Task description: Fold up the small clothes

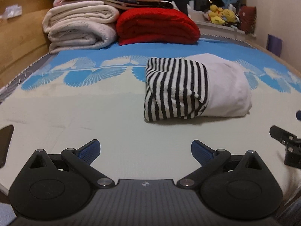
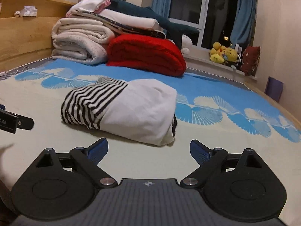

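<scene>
The bed (image 1: 94, 113) is spread with a cover that is pale near the cameras and blue farther back, the two parted by a band of fan shapes. A folded garment (image 1: 195, 88), striped black and white on one part and plain white on the other, lies on the pale part. At the far end a red blanket (image 1: 156, 26) sits just beside folded cream blankets (image 1: 79, 28).

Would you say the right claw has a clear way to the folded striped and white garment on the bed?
Probably yes. The right claw is open and empty, and only bare bedspread lies between it and the folded garment just ahead.
</scene>
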`<state>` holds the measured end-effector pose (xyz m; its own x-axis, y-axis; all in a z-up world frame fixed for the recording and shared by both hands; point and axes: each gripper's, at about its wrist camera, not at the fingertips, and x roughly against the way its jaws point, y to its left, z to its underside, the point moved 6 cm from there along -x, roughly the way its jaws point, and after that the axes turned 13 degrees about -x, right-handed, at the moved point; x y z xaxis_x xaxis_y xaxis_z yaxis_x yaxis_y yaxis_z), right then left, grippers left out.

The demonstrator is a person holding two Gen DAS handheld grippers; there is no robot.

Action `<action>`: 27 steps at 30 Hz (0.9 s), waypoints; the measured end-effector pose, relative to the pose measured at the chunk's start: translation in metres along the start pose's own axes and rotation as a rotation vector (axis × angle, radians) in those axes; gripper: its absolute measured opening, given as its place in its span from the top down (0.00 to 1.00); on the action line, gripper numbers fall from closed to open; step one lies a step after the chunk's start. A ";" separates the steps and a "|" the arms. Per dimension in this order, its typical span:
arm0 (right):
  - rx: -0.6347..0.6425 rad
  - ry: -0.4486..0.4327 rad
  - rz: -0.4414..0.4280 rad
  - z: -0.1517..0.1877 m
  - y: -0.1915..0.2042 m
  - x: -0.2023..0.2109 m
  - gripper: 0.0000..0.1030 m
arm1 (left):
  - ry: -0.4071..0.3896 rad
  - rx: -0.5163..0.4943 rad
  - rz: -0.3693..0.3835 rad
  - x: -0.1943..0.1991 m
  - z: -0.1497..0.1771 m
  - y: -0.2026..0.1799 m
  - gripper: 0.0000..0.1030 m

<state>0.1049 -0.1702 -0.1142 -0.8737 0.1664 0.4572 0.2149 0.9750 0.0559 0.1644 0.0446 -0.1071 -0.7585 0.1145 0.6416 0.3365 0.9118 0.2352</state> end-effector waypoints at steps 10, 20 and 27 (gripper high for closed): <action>0.030 0.014 0.005 0.004 -0.001 -0.005 0.09 | 0.027 -0.034 -0.008 -0.010 -0.001 -0.006 0.00; 0.052 0.017 0.005 0.005 -0.001 -0.006 0.09 | 0.037 -0.029 -0.008 -0.013 -0.002 -0.008 0.00; 0.054 0.024 0.011 0.006 -0.002 -0.007 0.09 | 0.040 -0.028 -0.014 -0.014 -0.001 -0.008 0.00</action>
<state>0.1079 -0.1729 -0.1234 -0.8604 0.1742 0.4789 0.1999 0.9798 0.0028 0.1728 0.0351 -0.1168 -0.7407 0.0853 0.6664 0.3417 0.9018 0.2644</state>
